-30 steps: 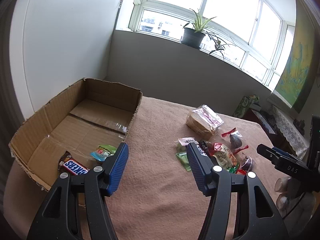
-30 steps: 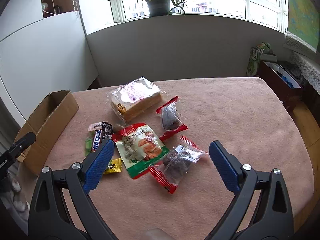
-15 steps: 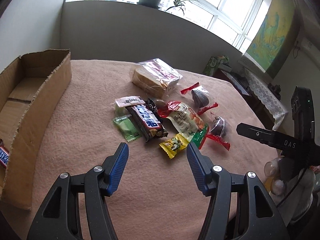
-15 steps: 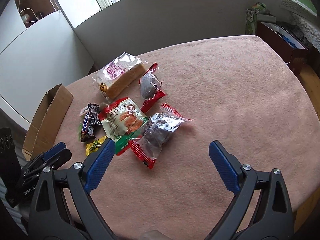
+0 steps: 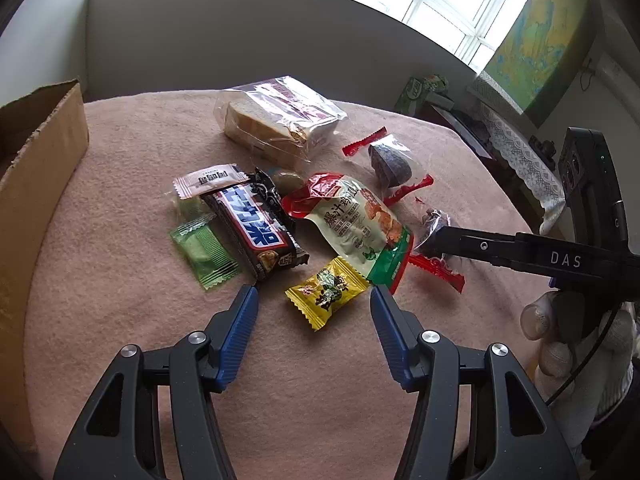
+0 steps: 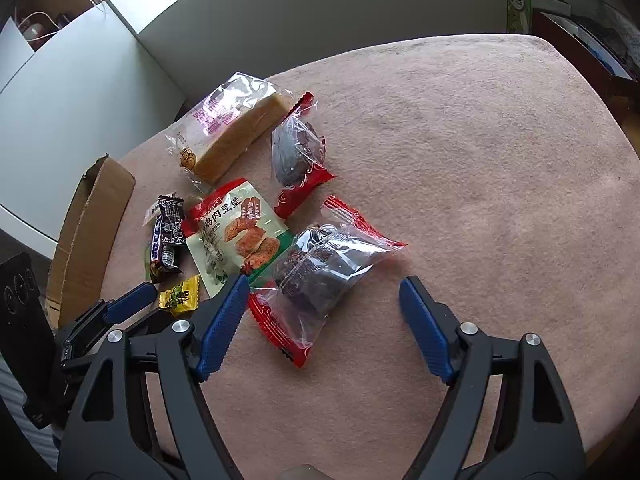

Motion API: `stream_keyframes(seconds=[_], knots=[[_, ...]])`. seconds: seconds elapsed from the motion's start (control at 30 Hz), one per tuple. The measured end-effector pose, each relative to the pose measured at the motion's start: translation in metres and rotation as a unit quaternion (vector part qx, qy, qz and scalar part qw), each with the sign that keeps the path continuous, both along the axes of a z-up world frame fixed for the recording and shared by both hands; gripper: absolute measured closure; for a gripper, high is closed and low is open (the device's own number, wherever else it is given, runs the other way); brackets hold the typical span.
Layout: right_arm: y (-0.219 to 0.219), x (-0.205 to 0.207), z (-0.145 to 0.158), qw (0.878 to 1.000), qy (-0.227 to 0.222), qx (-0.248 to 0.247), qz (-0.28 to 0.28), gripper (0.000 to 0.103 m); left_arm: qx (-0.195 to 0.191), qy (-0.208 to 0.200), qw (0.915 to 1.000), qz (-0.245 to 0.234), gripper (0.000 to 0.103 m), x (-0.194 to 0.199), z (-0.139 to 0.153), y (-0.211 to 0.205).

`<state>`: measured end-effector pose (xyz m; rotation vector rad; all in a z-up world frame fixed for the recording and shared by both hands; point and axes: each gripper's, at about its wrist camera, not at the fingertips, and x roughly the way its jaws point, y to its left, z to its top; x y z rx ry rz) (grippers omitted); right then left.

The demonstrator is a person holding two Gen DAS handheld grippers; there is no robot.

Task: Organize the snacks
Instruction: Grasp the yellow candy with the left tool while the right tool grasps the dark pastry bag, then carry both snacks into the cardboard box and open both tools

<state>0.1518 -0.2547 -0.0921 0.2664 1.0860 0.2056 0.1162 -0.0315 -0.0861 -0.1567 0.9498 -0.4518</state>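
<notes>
My left gripper (image 5: 314, 295) hangs low over the pink cloth with a yellow candy (image 5: 326, 294) lying between its blue pads. Its jaws are closing and the pads stand clear of the candy. My right gripper (image 6: 323, 282) straddles a dark cake in a clear wrapper with red ends (image 6: 324, 268). Those jaws are closing too, and the left pad is close to the wrapper's edge without pressing it. In the left wrist view one of the right gripper's fingers (image 5: 480, 246) reaches in over that cake (image 5: 434, 220).
A cardboard box (image 5: 36, 160) stands at the left. The pile also holds a bread bag (image 5: 280, 120), a dark chocolate bar (image 5: 254, 228), a green packet (image 5: 204, 252), a red-green pouch (image 5: 356, 224) and a second cake (image 5: 390, 164). A gloved hand (image 5: 560, 332) is at the right.
The left gripper swung from the box over to the snack pile and came down around the yellow candy. The right gripper sank toward the dark cake and its jaws narrowed.
</notes>
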Motion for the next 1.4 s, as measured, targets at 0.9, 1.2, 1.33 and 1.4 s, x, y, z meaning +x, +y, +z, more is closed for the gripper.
stream_keyframes(seconds=[0.9, 1.2, 1.33, 1.4], knots=[[0.03, 0.012, -0.003, 0.994, -0.018, -0.1, 0.04, 0.052, 0.081, -0.016, 0.9961, -0.032, 0.076, 0.002, -0.006, -0.033], [0.024, 0.006, -0.003, 0.995, -0.037, -0.082, 0.043, 0.066, 0.077, -0.018, 0.9966, -0.022, 0.081, 0.003, -0.006, -0.031], [0.013, -0.006, 0.001, 0.995, -0.051, -0.076, 0.038, 0.068, 0.065, -0.014, 0.9976, -0.018, 0.081, 0.002, -0.005, -0.027], [0.008, -0.012, 0.003, 0.995, -0.057, -0.073, 0.034, 0.068, 0.061, -0.014, 0.9979, -0.016, 0.081, 0.002, -0.004, -0.025]])
